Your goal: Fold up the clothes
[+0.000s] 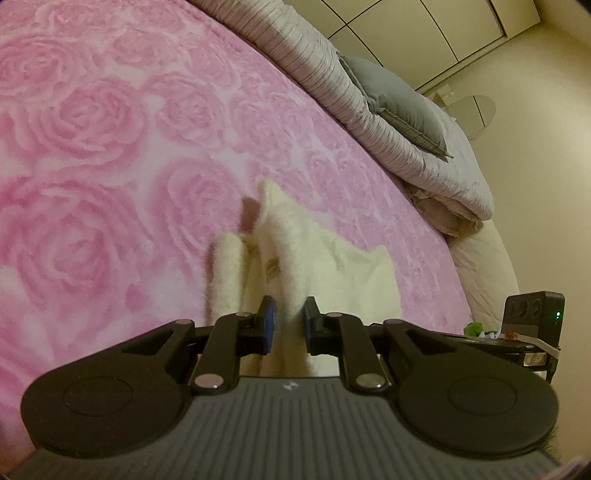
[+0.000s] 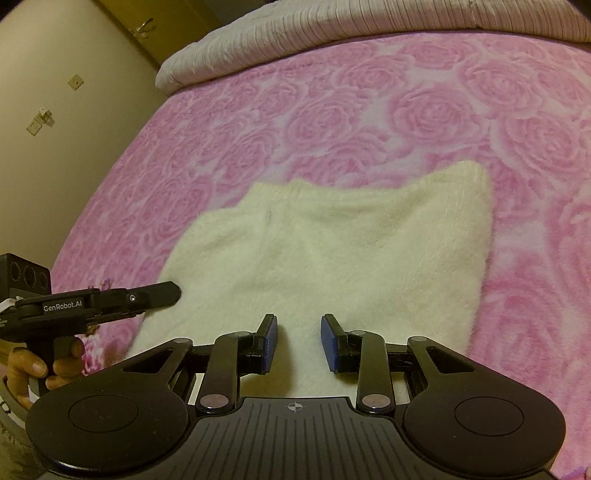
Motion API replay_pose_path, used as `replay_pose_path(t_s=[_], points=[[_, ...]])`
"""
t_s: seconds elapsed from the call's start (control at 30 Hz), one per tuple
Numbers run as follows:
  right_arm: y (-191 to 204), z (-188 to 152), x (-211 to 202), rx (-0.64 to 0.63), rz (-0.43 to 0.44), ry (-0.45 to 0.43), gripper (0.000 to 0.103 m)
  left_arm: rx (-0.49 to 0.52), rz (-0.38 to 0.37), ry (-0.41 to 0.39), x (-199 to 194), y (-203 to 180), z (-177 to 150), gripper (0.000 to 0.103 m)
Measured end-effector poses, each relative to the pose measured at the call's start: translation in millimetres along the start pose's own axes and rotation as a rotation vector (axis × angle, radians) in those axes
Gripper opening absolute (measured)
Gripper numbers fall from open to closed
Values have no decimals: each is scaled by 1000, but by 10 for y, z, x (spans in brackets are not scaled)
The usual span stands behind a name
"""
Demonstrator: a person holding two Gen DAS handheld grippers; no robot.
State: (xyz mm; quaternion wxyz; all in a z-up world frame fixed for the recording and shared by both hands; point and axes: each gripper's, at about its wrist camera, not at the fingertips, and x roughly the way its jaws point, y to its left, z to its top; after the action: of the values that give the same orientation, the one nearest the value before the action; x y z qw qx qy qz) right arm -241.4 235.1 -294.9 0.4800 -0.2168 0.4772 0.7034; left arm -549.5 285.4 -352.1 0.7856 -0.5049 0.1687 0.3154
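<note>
A cream fuzzy knit garment [image 2: 332, 251] lies on the pink rose-patterned blanket [image 2: 369, 103]. My left gripper [image 1: 288, 317] is shut on a bunched edge of the garment [image 1: 314, 258], which rises in folds between its blue pads. In the right wrist view the left gripper [image 2: 162, 291] reaches in at the garment's left edge, held by a hand. My right gripper [image 2: 299, 332] is open just above the garment's near edge, with cloth showing between the pads.
A folded striped grey-pink quilt [image 1: 369, 110] and a grey pillow [image 1: 399, 107] lie along the bed's far edge. Cream walls, a door [image 2: 147, 26] and wardrobe panels [image 1: 461, 22] surround the bed.
</note>
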Motion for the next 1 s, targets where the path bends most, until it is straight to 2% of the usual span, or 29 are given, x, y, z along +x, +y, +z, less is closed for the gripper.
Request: replay_pose_path(t_s=[0.23, 0.47, 0.53, 0.63, 1.0], points=[[-6, -33, -9, 5, 5, -12, 31, 61, 8, -8, -51, -115, -2, 12], [30, -37, -4, -3, 10, -11, 31, 72, -15, -20, -113, -121, 38, 11], [42, -40, 16, -7, 9, -13, 31, 79, 15, -10, -72, -100, 17, 11], [59, -56, 64, -22, -3, -20, 31, 108, 48, -3, -6, -41, -53, 13], [206, -114, 111, -86, -67, -28, 31, 100, 44, -12, -56, -39, -82, 13]])
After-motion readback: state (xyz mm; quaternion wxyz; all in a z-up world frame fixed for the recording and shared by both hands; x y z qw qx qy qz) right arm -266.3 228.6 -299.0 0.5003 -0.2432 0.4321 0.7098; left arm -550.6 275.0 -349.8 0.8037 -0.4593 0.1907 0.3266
